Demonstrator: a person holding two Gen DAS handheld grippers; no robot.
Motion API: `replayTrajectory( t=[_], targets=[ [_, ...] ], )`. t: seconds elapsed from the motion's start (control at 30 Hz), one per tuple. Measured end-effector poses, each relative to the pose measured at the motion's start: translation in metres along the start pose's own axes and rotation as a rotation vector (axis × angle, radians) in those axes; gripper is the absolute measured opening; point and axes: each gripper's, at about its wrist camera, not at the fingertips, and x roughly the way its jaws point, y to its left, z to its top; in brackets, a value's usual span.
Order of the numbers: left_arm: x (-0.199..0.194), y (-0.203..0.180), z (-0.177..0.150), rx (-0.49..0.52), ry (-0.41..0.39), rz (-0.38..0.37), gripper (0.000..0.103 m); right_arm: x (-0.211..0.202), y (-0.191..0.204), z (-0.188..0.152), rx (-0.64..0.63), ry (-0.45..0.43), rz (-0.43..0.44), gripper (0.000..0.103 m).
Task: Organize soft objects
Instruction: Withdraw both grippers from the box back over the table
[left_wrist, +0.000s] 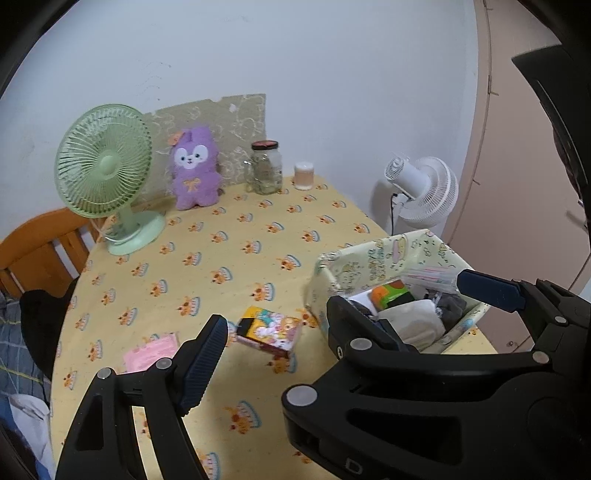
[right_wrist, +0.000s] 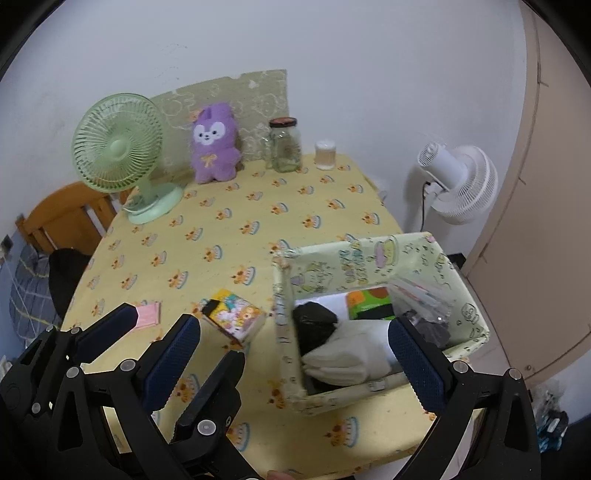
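Yellow cake-print tablecloth (right_wrist: 229, 229) against a white wall, beside a beige door.

Purple plush (right_wrist: 215, 144) upright at the far edge, between green fan (right_wrist: 118, 147) and glass jar (right_wrist: 284, 146). Nearer than the plush: fabric bin (right_wrist: 373, 258) holding folded white cloth (right_wrist: 347, 356) and dark items; colourful box (right_wrist: 234, 314) just left of it. Seen only from the right wrist: left gripper (right_wrist: 159, 343), jaws apart, empty. Right gripper (right_wrist: 317, 369) spread wide, straddling the bin, gripping nothing. Bin's printed lettering unreadable.
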Motion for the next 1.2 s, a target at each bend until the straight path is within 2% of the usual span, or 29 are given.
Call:
replayTrajectory(
  t=[0.2,0.5,0.83,1.2],
  targets=[
    [-0.008,0.021,-0.01,-0.019,-0.015,0.036,0.082,-0.002,0.025,-0.007,-0.014,-0.033,0.021,0.103],
    [-0.003,0.049,-0.032,-0.049,0.021,0.063,0.082,0.015,0.055,-0.021,-0.037,0.001,0.051,0.103],
    [0.005,0.077,-0.053,-0.08,0.031,0.085,0.082,0.033,0.087,-0.04,-0.037,-0.011,0.051,0.103],
    [0.036,0.107,-0.073,-0.099,0.107,0.118,0.082,0.072,0.109,-0.055,-0.032,0.05,0.052,0.103]
  ],
)
